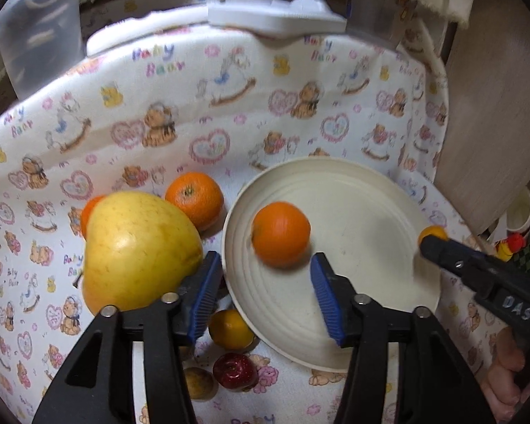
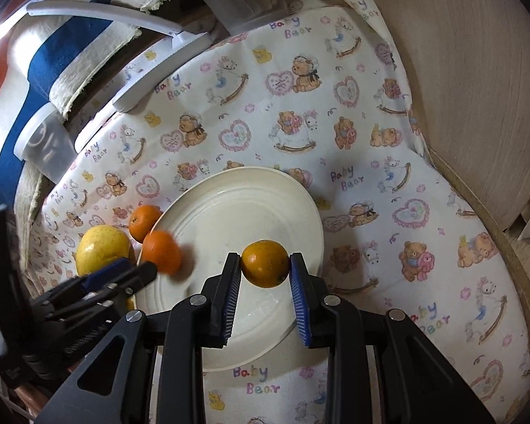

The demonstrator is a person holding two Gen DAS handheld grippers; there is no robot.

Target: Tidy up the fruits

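Right gripper [image 2: 265, 265] was found clamped on a small round yellow-orange citrus fruit [image 2: 264, 263], its blue ribbed pads [image 2: 298, 291] pressed against either side of the fruit above the near part of the round cream-white plate [image 2: 229, 190]. Left gripper [image 1: 266, 275] stood with its jaws spread apart and nothing between them, positioned over the near-left rim of that plate [image 1: 371, 190]. One round orange mandarin [image 1: 281, 234] lay on the plate, just beyond the left gripper's fingertips (its outline was blurred). A large yellow pomelo-like fruit [image 1: 137, 251] sat on the bear-printed white cloth [image 1: 229, 113] just left of the plate, touching or nearly touching the left gripper's outer finger. A second orange mandarin [image 1: 195, 199] lay on the cloth behind it, near the plate's rim, and part of a third orange fruit [image 1: 88, 210] showed behind the pomelo. Nearer the camera, a small yellow citrus [image 1: 229, 328], a dark red apple [image 1: 235, 371] and a brownish round fruit [image 1: 199, 383] lay close together on the cloth.
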